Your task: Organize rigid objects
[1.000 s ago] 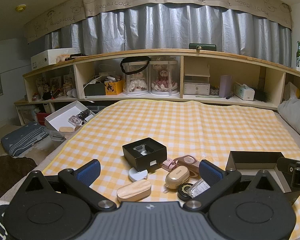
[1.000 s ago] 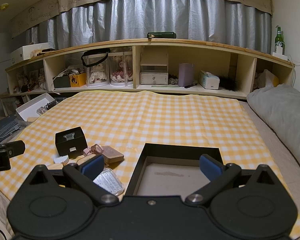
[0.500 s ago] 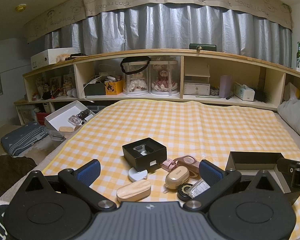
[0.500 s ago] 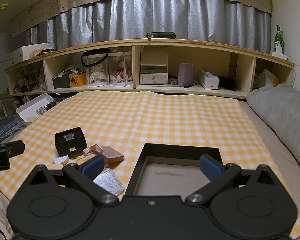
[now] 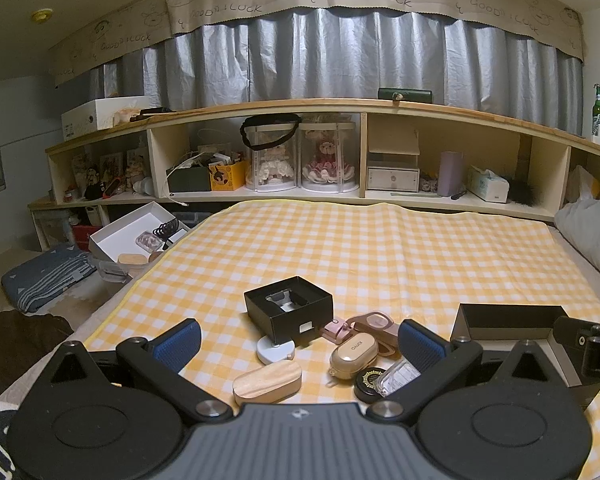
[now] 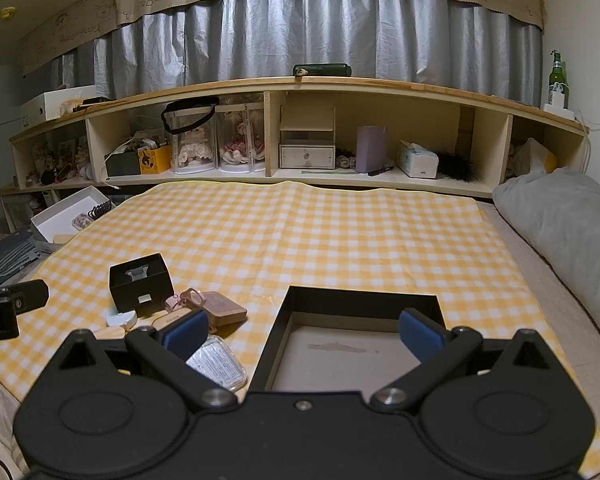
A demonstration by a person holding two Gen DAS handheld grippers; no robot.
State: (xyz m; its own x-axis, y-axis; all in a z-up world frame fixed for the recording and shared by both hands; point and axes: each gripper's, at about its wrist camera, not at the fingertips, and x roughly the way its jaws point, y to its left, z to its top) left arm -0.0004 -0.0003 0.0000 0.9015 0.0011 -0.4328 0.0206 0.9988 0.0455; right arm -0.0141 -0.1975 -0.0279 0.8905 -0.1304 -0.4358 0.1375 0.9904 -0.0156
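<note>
A cluster of small items lies on the yellow checked cloth (image 5: pixel 380 248): a small black box (image 5: pixel 289 309), a white round disc (image 5: pixel 275 350), a wooden oval case (image 5: pixel 267 382), a beige earbud case (image 5: pixel 354 355), a pink case (image 5: pixel 374 323), a black round tin (image 5: pixel 367 380) and a clear plastic case (image 6: pixel 218 364). My left gripper (image 5: pixel 300 342) hovers open just in front of them, holding nothing. My right gripper (image 6: pixel 303 332) is open over the large black tray (image 6: pixel 362 300), which lies to the right of the cluster.
A wooden shelf unit (image 6: pixel 300 136) full of boxes and doll cases runs along the far side. A grey pillow (image 6: pixel 568 220) lies at the right. A white open box (image 5: pixel 128 234) and folded grey fabric (image 5: pixel 44 276) sit off the left edge.
</note>
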